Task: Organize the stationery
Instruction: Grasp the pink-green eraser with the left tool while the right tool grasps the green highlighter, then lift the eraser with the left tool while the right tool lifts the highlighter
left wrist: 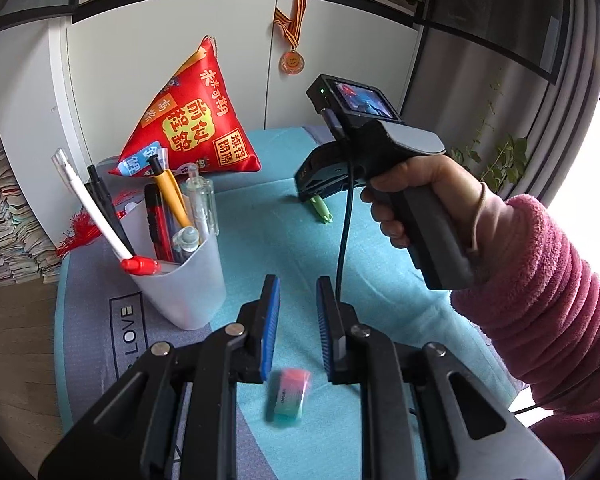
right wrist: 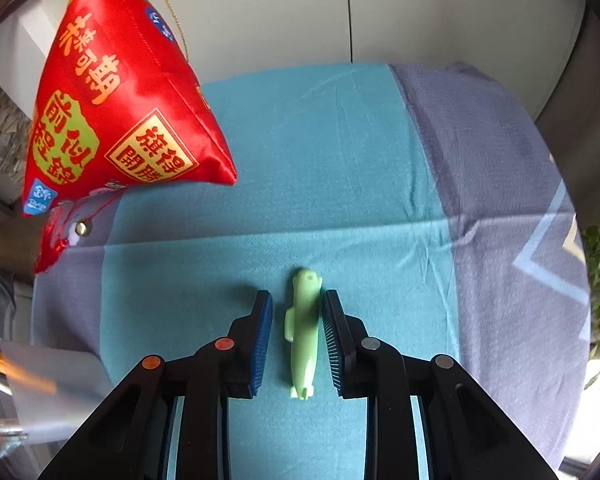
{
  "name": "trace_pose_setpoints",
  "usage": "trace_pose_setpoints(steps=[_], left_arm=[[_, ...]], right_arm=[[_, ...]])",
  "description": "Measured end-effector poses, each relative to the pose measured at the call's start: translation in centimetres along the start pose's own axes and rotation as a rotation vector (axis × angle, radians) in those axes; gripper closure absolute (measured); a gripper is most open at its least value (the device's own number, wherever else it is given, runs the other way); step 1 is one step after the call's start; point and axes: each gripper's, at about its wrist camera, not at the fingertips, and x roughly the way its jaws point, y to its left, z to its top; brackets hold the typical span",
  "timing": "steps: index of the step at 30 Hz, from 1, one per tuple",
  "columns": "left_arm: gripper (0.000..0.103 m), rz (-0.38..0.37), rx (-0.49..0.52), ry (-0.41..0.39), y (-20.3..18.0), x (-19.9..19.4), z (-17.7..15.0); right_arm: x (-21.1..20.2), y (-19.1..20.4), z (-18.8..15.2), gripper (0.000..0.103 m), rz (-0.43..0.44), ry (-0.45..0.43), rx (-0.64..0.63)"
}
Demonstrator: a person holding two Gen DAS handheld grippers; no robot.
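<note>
In the left wrist view a white pen cup (left wrist: 188, 292) holding several pens stands left of my left gripper (left wrist: 297, 282). That gripper is open, with a narrow bare gap between its blue pads. A blurred pink-and-teal eraser (left wrist: 288, 398) shows below, between the finger bases; no pad touches it. In the right wrist view a pale green dolphin-shaped pen (right wrist: 303, 332) lies on the teal cloth (right wrist: 340, 160) between the fingers of my right gripper (right wrist: 297, 294). It lies close against the right pad, with a gap to the left pad. A hand in a pink sleeve (left wrist: 548, 288) holds the right gripper (left wrist: 320, 186) over the green pen (left wrist: 321, 209).
A red satin pouch (left wrist: 188, 120) with yellow lettering leans against the white cabinet (left wrist: 340, 60) at the back. A medal (left wrist: 292, 60) hangs on the cabinet door. Paper stacks (left wrist: 4, 208) sit left, a plant (left wrist: 500, 156) right. The cloth's grey-blue border (right wrist: 500, 200) drops off at the right.
</note>
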Motion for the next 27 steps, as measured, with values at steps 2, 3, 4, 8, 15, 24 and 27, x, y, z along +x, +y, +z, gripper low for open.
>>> trace_pose_setpoints(steps=[2, 3, 4, 8, 15, 24, 27], left_arm=[[0.086, -0.001, -0.010, 0.002, 0.2, 0.0, -0.1], [0.086, -0.003, -0.012, 0.001, 0.2, 0.0, -0.1], [0.086, -0.004, -0.013, 0.002, 0.2, -0.1, -0.2], [0.087, -0.003, 0.003, 0.019, 0.1, 0.0, -0.2], [0.064, -0.002, 0.098, 0.121, -0.4, 1.5, -3.5], [0.063, -0.019, 0.163, 0.190, -0.8, 1.6, -6.2], [0.064, -0.001, 0.173, 0.211, -0.7, 2.1, -6.8]], right_arm=[[0.1, 0.1, -0.2, 0.086, -0.019, -0.006, -0.003], [0.1, 0.1, -0.3, 0.086, 0.005, -0.003, 0.011], [-0.1, -0.1, -0.5, 0.086, 0.019, -0.006, 0.019], [-2.2, -0.5, -2.1, 0.086, 0.042, -0.049, 0.013], [-8.5, -1.8, -6.2, 0.086, 0.090, -0.164, -0.038], [-13.0, -2.7, -9.5, 0.086, 0.107, -0.229, -0.036], [-13.4, -2.3, -10.3, 0.086, 0.127, -0.228, -0.047]])
